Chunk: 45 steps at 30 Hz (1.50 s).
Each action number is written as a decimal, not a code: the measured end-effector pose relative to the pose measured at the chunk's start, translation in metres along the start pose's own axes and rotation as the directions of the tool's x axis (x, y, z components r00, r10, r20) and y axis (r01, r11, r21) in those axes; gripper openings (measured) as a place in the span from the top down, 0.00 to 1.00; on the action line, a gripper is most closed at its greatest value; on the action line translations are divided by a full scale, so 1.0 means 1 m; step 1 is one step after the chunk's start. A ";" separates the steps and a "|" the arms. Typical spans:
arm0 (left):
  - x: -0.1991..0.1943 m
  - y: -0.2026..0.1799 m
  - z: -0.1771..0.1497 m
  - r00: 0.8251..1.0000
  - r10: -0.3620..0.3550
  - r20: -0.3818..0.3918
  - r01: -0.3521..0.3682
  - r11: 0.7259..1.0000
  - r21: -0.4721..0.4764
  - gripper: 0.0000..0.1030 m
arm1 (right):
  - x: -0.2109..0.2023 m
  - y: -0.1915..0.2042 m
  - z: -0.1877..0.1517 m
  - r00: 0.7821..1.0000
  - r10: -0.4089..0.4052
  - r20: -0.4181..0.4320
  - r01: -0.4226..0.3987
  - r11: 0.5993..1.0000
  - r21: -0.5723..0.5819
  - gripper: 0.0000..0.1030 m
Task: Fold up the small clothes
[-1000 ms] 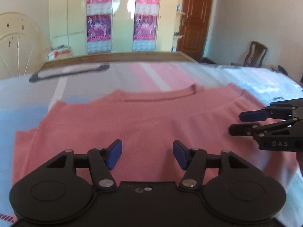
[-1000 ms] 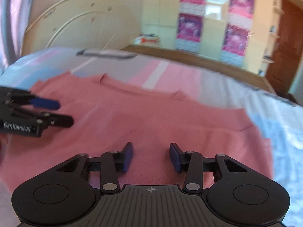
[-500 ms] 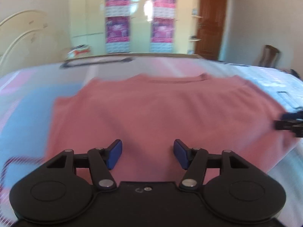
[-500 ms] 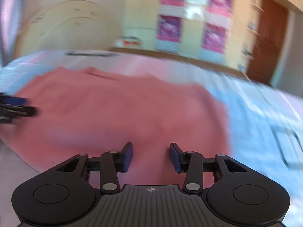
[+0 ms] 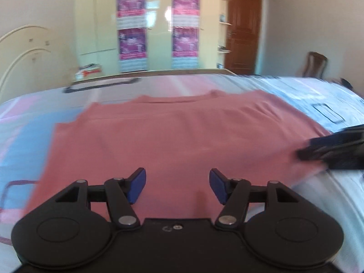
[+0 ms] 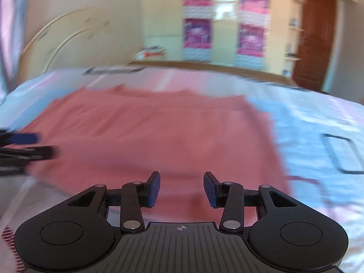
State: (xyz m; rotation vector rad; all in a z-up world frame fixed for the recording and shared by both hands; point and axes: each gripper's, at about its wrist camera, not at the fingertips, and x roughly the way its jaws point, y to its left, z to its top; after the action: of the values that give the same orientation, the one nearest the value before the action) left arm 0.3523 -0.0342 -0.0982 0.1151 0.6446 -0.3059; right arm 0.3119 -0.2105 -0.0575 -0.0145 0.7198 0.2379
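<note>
A pink garment (image 5: 182,136) lies spread flat on the patterned bedsheet (image 5: 27,122), neckline at the far edge. The left gripper (image 5: 176,186) hangs over the near hem, jaws apart, nothing between them. The right gripper (image 6: 181,187) is likewise released and empty, over the near right part. A wardrobe (image 5: 159,27) stands beyond.
</note>
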 end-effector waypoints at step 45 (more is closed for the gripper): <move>-0.057 0.124 -0.049 0.982 0.168 -0.086 -0.186 0.944 -0.274 0.40 | -0.029 -0.060 -0.010 0.989 -0.133 -0.066 0.135 0.991 0.022 0.71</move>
State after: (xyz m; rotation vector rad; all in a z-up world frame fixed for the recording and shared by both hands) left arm 0.3201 0.1070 -0.1008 -0.0902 0.7275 -0.0348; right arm 0.2977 -0.2757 -0.0506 -0.0452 0.7824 0.0991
